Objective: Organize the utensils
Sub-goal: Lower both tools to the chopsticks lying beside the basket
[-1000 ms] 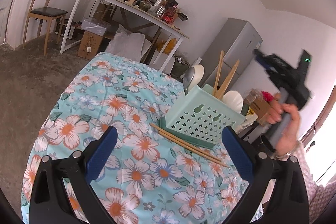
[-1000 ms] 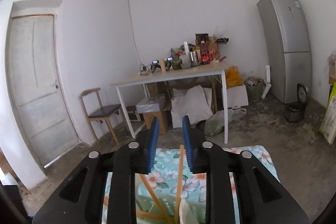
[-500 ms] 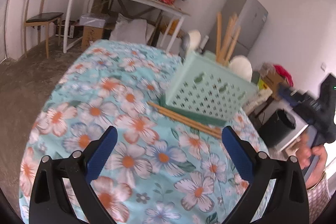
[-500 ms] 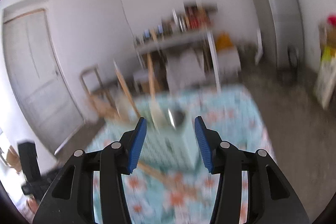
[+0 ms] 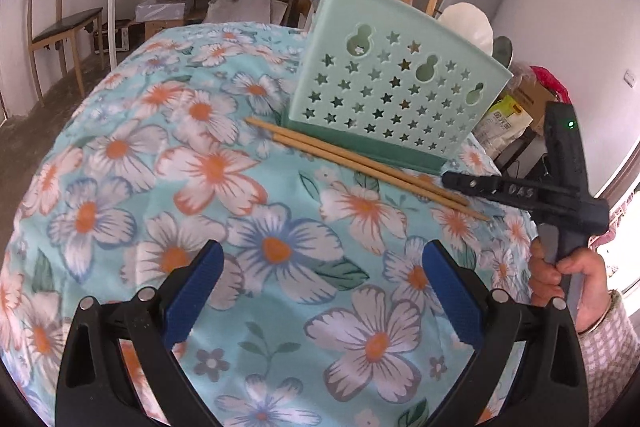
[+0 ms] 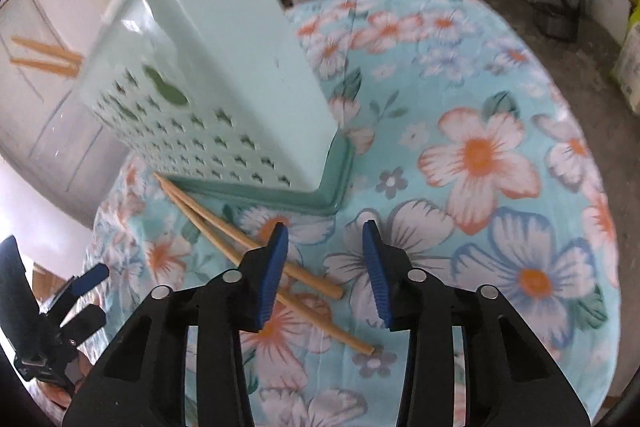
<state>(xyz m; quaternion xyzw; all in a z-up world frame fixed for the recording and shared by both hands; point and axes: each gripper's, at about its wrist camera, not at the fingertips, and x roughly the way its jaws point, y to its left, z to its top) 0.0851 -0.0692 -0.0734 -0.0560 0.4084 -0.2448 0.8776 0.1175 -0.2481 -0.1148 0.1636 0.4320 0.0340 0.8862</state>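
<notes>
Chopsticks [image 6: 256, 259], two, lie on floral bench [image 6: 500, 163] against caddy [image 6: 224, 87] base. Our right gripper [image 6: 324, 259] jaws, just closing, part-open, empty above near ends. Left gripper [image 5: 320, 291] jaws wide, empty. We judge sticks light, stiff, roll-prone; pinch mid-shaft.

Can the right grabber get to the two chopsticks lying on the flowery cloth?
Probably yes. The right gripper is open and empty, hanging just above the near ends of the chopsticks, with nothing between. The green utensil holder stands by their far ends, and the left gripper is off to the side.
</notes>
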